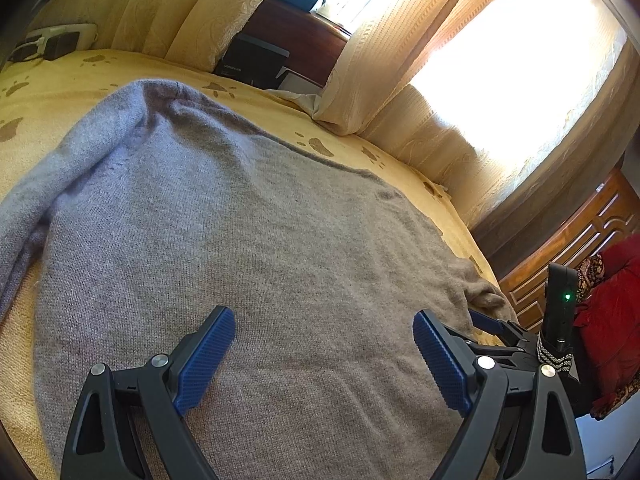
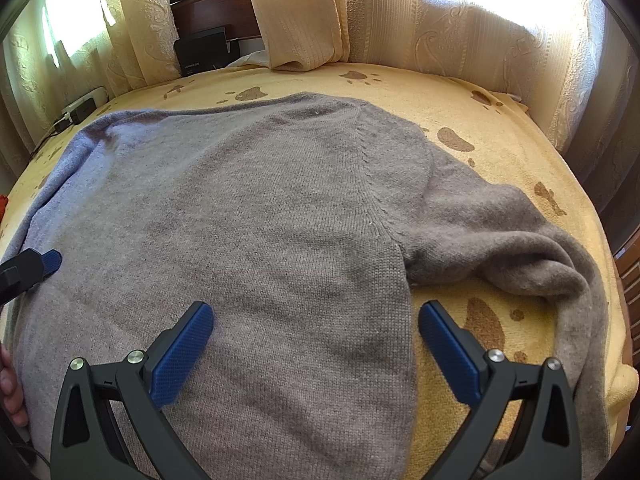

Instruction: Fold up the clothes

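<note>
A grey-brown knitted sweater (image 2: 256,216) lies spread flat on a yellow bedspread (image 2: 496,136) with brown paw prints. Its right sleeve (image 2: 520,248) bends back and trails toward the bed's near edge. My right gripper (image 2: 316,316) hovers open over the sweater's right side seam, nothing between its blue pads. In the left wrist view the same sweater (image 1: 248,232) fills the middle, its left sleeve (image 1: 52,184) running along the left side. My left gripper (image 1: 324,320) is open above the body of the sweater. The right gripper's blue fingertip (image 1: 486,322) shows beside it.
Cream curtains (image 2: 460,28) hang along the far side of the bed. Dark boxes (image 2: 202,54) and wooden furniture stand behind them. A power strip (image 2: 80,110) sits at the far left corner. Red cloth (image 1: 612,312) lies by a carved wooden panel. A person's fingers (image 2: 10,384) show at the left edge.
</note>
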Demonstrator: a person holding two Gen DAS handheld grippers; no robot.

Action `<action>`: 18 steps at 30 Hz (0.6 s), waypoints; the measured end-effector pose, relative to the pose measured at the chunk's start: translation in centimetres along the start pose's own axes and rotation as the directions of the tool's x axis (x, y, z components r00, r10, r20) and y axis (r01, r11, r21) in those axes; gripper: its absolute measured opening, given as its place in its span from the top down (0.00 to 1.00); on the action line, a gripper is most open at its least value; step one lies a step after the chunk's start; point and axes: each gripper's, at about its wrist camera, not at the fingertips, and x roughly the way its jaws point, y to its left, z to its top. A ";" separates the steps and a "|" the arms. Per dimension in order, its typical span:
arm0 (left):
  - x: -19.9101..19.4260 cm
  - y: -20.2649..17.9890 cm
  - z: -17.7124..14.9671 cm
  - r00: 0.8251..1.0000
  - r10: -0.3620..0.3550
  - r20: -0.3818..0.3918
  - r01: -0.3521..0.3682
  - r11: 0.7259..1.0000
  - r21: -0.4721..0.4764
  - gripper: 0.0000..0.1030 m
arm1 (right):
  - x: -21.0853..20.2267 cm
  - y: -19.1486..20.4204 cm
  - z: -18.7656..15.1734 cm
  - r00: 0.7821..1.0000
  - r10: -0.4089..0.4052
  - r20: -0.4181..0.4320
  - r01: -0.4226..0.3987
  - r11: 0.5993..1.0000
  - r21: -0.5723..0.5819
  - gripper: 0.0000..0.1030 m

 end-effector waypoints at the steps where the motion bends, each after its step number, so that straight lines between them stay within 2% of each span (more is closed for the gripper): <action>1: 0.0 0.0 0.0 1.000 -0.001 0.000 0.001 1.000 -0.001 0.10 | 0.0 0.0 0.0 1.000 0.000 0.000 0.000 1.000 0.000 0.00; 18: 0.0 0.2 0.0 1.000 -0.007 0.003 0.007 1.000 -0.006 0.10 | -0.1 0.0 0.1 1.000 0.001 0.000 -0.001 1.000 0.000 0.00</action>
